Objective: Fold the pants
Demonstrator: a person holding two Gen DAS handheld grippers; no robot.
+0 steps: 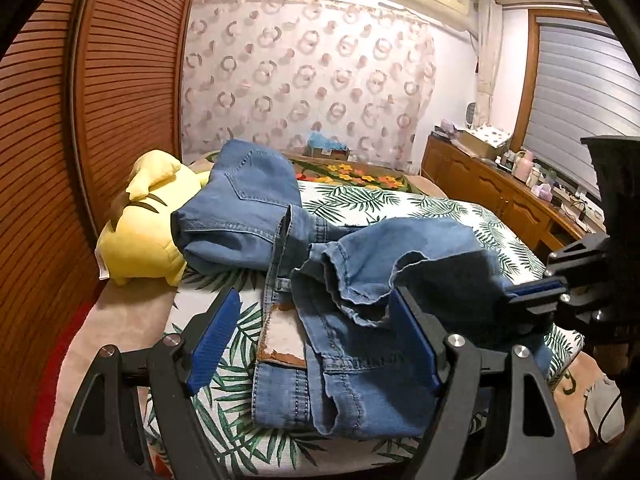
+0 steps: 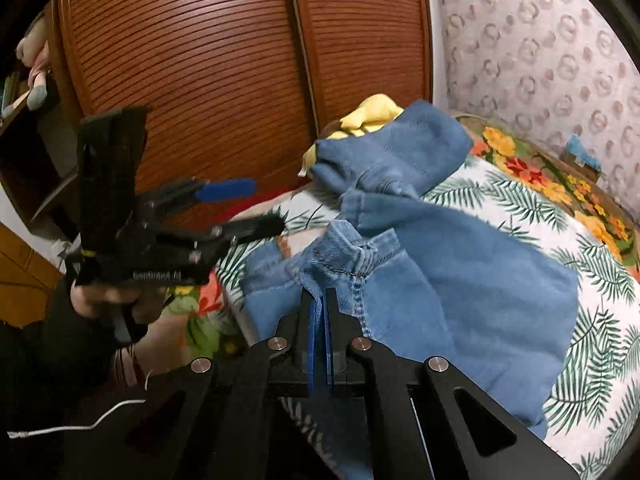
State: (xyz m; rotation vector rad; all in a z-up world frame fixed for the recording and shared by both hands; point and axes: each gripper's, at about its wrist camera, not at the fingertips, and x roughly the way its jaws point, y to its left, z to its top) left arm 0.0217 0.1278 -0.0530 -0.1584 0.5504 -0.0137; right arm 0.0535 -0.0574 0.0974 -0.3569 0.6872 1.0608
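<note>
Blue denim pants (image 1: 360, 248) lie crumpled on a bed with a palm-leaf sheet (image 1: 400, 204); the waistband with its worn leather patch (image 1: 282, 342) is nearest me. My left gripper (image 1: 316, 320) hovers open just above the waistband, its blue pads (image 1: 214, 336) wide apart and nothing between them. My right gripper (image 2: 320, 304) is shut on a seamed edge of the pants (image 2: 460, 280), with the cloth pinched between its blue pads. In the left wrist view the right gripper (image 1: 520, 294) comes in from the right, clamped on a lifted fold. A hand holds the open left gripper (image 2: 260, 208) at left.
A yellow plush toy (image 1: 140, 232) lies at the bed's far left, partly under the pants. Louvred wooden wardrobe doors (image 2: 200, 80) stand close behind the bed. A wooden cabinet (image 1: 500, 184) crowded with small items runs along the right wall. A floral blanket (image 2: 520, 160) covers the far end.
</note>
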